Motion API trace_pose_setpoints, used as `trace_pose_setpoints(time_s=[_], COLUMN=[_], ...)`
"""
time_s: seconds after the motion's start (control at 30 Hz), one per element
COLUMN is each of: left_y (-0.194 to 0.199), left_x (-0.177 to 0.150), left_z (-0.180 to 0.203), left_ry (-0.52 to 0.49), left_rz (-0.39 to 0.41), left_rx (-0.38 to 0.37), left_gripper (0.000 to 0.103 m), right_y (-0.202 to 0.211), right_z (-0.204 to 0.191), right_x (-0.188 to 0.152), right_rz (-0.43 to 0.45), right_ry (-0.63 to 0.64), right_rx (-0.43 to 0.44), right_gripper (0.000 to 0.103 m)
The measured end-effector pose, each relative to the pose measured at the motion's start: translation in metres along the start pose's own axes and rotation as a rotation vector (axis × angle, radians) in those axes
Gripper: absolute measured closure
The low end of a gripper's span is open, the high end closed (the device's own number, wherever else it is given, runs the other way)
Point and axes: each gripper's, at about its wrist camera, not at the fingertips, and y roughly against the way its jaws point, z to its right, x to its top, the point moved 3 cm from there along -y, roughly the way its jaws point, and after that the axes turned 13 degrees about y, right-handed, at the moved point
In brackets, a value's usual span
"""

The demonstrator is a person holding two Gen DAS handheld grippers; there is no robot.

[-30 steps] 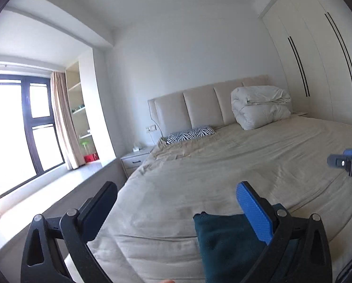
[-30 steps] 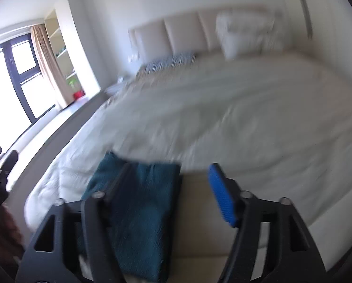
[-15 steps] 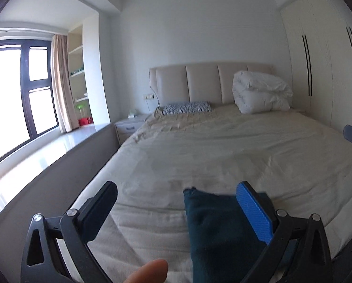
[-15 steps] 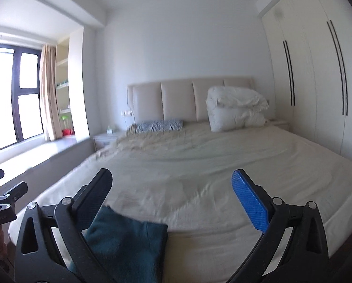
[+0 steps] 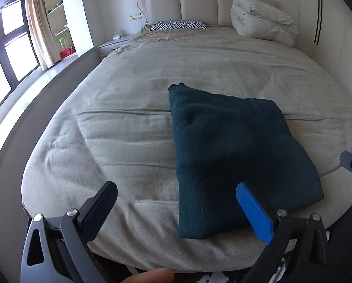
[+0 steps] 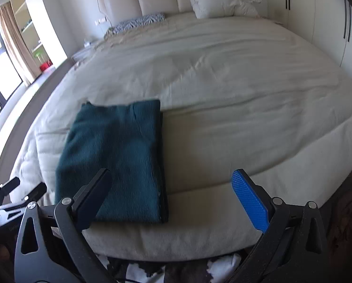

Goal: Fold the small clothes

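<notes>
- The near right corner of the folded teal garment (image 5: 235,151) is covered by the blue pad of the left gripper (image 5: 176,208) in the left wrist view.
- In the right wrist view the black finger (image 6: 92,199) of the right gripper (image 6: 171,195) hides part of the garment's near left edge.
- The bed (image 6: 223,75) is cut off at its foot by both pictures' lower edges; what lies on the floor (image 6: 176,268) below it is black-and-white and too broken up to tell.
- A fingertip (image 5: 150,276) shows at the bottom edge, the rest of the hand out of frame.
- Items on the shelf (image 5: 55,9) by the window are too small to tell.
</notes>
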Motion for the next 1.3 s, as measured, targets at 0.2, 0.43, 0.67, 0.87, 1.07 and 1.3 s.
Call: trace_pose_setpoints(time_s=[0.2, 0.43, 0.67, 0.87, 1.07, 1.3], left_y=[-0.005, -0.012, -0.014, -0.016, -0.017, -0.017], left_x=[-0.004, -0.011, -0.016, -0.017, -0.018, -0.02], left_z=[-0.007, -0.008, -0.008, -0.009, -0.009, -0.009], left_ry=[0.047, 0.055, 0.061, 0.064, 0.069, 0.072], left_rz=[-0.047, -0.074, -0.077, -0.08, -0.081, -0.084], left_rx=[-0.011, -0.016, -0.017, -0.017, -0.013, -0.012], left_gripper=[0.0, 0.0, 0.0, 0.0, 0.0, 0.0], right_y=[-0.003, 0.002, -0.008, -0.015, -0.019, -0.024], right_z=[-0.012, -0.022, -0.027, -0.029, -0.034, -0.037], right_x=[-0.017, -0.023, -0.025, -0.026, -0.027, -0.032], right_rz=[-0.058, -0.1, -0.121, -0.133, -0.137, -0.153], right_ry=[0.064, 0.108, 0.134, 0.14, 0.143, 0.142], right_rx=[-0.023, -0.026, -0.027, -0.029, -0.03, -0.03], right_gripper=[0.0, 0.0, 0.0, 0.0, 0.0, 0.0])
